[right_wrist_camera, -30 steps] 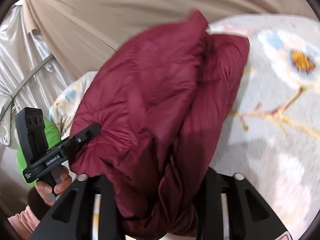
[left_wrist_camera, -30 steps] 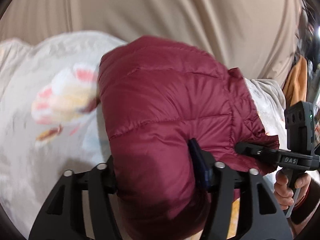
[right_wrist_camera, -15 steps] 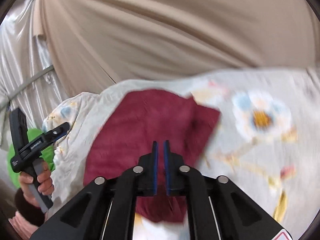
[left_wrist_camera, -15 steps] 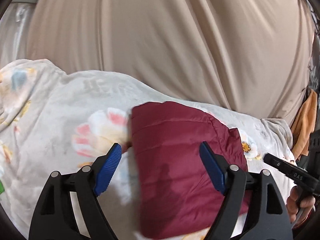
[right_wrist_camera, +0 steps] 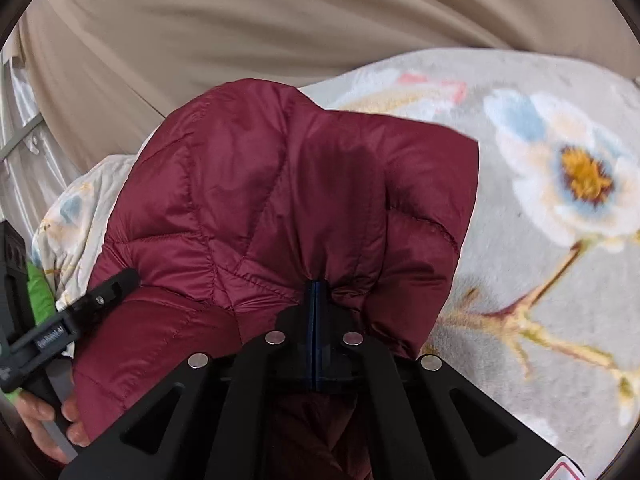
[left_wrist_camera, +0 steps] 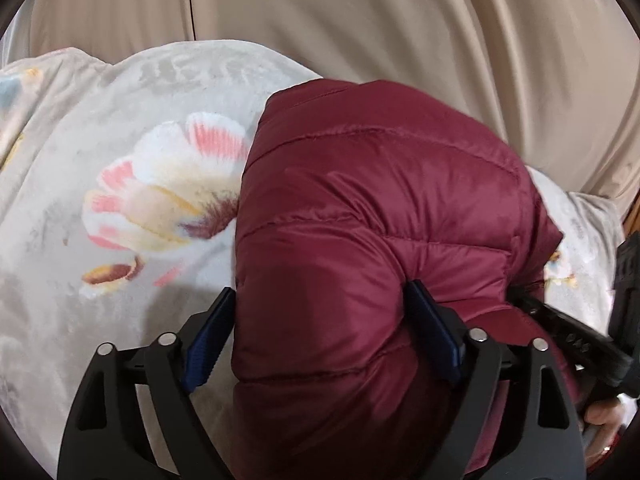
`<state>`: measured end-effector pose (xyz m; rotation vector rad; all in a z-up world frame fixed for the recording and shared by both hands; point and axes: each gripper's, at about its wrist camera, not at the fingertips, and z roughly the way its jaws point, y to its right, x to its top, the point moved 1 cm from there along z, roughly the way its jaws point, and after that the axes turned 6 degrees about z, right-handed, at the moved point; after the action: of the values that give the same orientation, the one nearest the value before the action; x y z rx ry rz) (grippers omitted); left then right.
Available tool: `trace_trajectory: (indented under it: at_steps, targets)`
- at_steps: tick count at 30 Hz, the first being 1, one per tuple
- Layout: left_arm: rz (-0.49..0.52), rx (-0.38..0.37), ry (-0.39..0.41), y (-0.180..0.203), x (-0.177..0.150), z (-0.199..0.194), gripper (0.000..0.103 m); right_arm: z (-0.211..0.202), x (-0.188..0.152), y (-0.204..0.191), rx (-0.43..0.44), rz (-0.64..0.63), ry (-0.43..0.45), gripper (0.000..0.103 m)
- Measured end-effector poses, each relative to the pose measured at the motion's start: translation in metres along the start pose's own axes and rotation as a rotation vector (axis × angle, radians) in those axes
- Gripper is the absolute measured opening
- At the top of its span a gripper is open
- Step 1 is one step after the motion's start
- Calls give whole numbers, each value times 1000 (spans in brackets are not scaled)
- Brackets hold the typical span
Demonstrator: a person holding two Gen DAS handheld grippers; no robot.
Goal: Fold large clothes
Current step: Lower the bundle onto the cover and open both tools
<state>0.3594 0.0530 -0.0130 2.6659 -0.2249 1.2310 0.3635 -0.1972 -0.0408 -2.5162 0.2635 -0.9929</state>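
Observation:
A maroon puffer jacket (left_wrist_camera: 380,220) lies bunched up on a floral blanket (left_wrist_camera: 120,140). My left gripper (left_wrist_camera: 320,294) straddles the jacket's near bulk, its jaws opening. The right blue pad (left_wrist_camera: 432,332) dents the fabric and the left pad (left_wrist_camera: 212,340) stands at the jacket's edge. In the right wrist view the jacket (right_wrist_camera: 280,192) fills the middle. My right gripper (right_wrist_camera: 316,286) is shut, pad against pad, and its tips poke into the jacket, where the fabric puckers around them. Each view shows the other gripper at its edge, held by a hand (right_wrist_camera: 44,420).
Beige curtain (left_wrist_camera: 360,20) hangs just behind the bed. The blanket (right_wrist_camera: 540,280) spreads wide to the right of the jacket. A green item (right_wrist_camera: 38,292) and shiny silver cloth (right_wrist_camera: 16,140) sit at the far left.
Both grippers let go of the jacket and pulled back from it half a second ago. They have come forward again, the left one wide around the jacket, the right one shut against it.

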Motion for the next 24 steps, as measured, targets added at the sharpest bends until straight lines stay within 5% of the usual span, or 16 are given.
trace_trajectory:
  at_steps: [7, 11, 17, 24]
  targets:
    - [129, 74, 55, 15, -5, -57, 83, -61, 0, -22, -51, -63, 64, 0]
    - [206, 82, 15, 24, -26, -83, 83, -103, -27, -41, -32, -170, 40, 0]
    - [191, 77, -44, 25, -54, -71, 85, -75, -72, -26, -116, -190, -77, 0]
    - [163, 124, -10, 27, -59, -69, 85, -67, -83, -27, -167, -208, -41, 0]
